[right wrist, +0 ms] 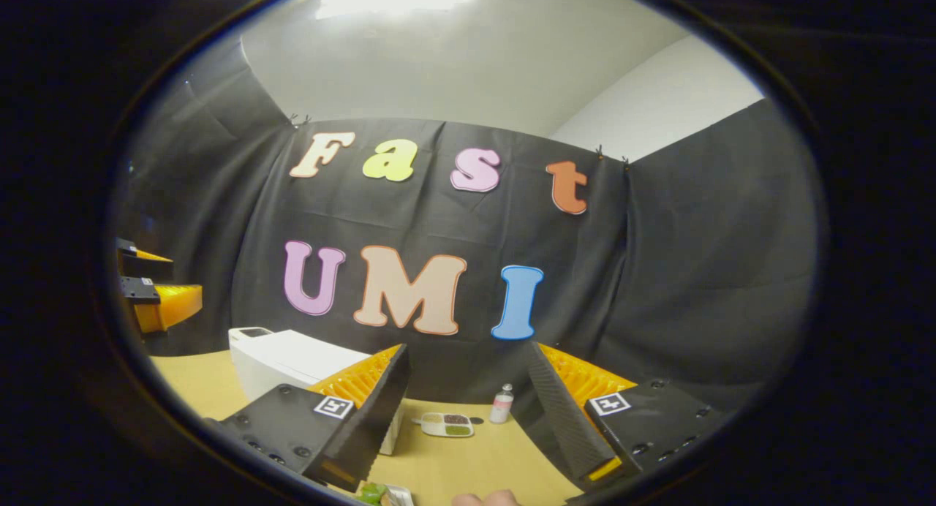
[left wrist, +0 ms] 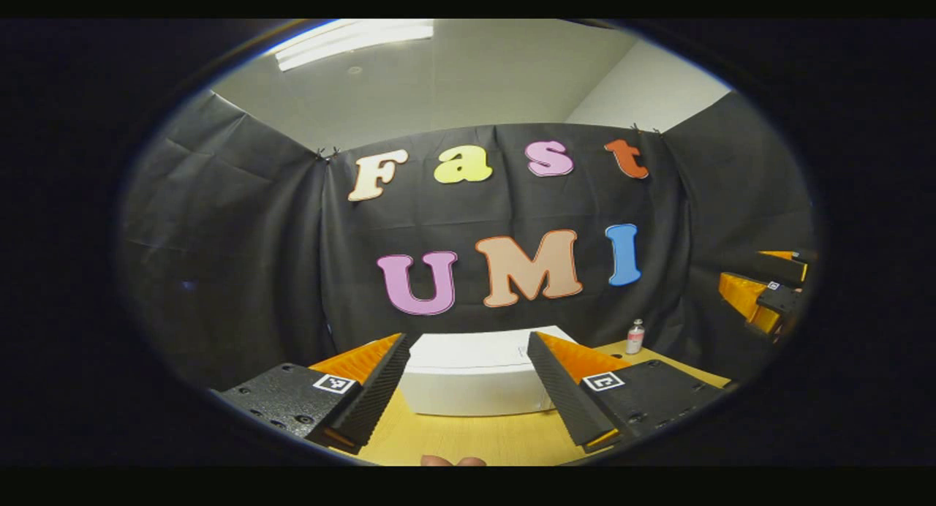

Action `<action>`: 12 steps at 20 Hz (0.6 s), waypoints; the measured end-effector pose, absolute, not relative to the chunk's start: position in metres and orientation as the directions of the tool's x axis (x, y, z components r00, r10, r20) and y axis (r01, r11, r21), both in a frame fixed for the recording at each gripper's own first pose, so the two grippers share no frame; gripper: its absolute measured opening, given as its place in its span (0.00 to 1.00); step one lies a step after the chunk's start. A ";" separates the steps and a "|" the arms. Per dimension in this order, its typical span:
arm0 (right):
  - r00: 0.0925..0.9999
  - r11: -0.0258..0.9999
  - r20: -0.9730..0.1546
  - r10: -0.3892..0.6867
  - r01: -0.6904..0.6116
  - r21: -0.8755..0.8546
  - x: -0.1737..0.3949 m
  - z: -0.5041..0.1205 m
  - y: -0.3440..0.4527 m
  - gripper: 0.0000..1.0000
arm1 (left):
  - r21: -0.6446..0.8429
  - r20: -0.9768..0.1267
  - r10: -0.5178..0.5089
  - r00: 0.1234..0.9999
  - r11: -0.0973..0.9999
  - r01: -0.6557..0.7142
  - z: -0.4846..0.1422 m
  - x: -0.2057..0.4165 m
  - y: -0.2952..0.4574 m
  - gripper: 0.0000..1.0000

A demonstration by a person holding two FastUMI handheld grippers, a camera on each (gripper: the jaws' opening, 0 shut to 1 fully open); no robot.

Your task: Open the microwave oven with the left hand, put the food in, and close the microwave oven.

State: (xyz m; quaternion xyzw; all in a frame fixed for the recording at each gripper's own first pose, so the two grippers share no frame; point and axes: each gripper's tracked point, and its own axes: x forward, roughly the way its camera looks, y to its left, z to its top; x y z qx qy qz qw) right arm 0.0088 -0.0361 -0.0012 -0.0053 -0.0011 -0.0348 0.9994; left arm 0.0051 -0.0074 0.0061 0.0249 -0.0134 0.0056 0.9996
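A white microwave oven [left wrist: 475, 378] stands on the wooden table [left wrist: 468, 436] straight ahead in the left gripper view, its door shut. My left gripper [left wrist: 468, 411] is open, held up in front of the oven with nothing between its fingers. In the right gripper view the microwave oven [right wrist: 289, 363] is to the left, and a small white food tray [right wrist: 447, 424] with compartments lies on the table just right of it. My right gripper [right wrist: 468, 436] is open and empty, raised short of the tray. Another bit of food [right wrist: 380, 493] peeks in at the bottom edge.
A small bottle [left wrist: 635, 337] with a pink label stands at the back right of the table, also seen as the bottle [right wrist: 502, 404] beyond the tray. The other gripper [left wrist: 768, 290] shows at the far right, and the left one [right wrist: 150, 290] at the far left. Black cloth walls close in the table.
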 end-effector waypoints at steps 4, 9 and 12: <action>0.997 0.997 -0.005 -0.075 0.075 -0.009 0.009 -0.008 -0.037 0.96 | 0.046 0.028 0.034 0.999 0.998 -0.035 0.002 0.006 -0.002 0.97; 0.996 0.996 0.015 -0.090 0.090 -0.022 0.011 -0.003 -0.038 0.96 | 0.085 0.066 0.043 0.997 0.995 -0.049 0.012 0.007 0.002 0.97; 0.996 0.996 0.025 -0.087 0.087 -0.010 0.012 -0.001 -0.040 0.96 | 0.083 0.048 0.040 0.998 0.996 -0.043 0.004 0.007 -0.001 0.97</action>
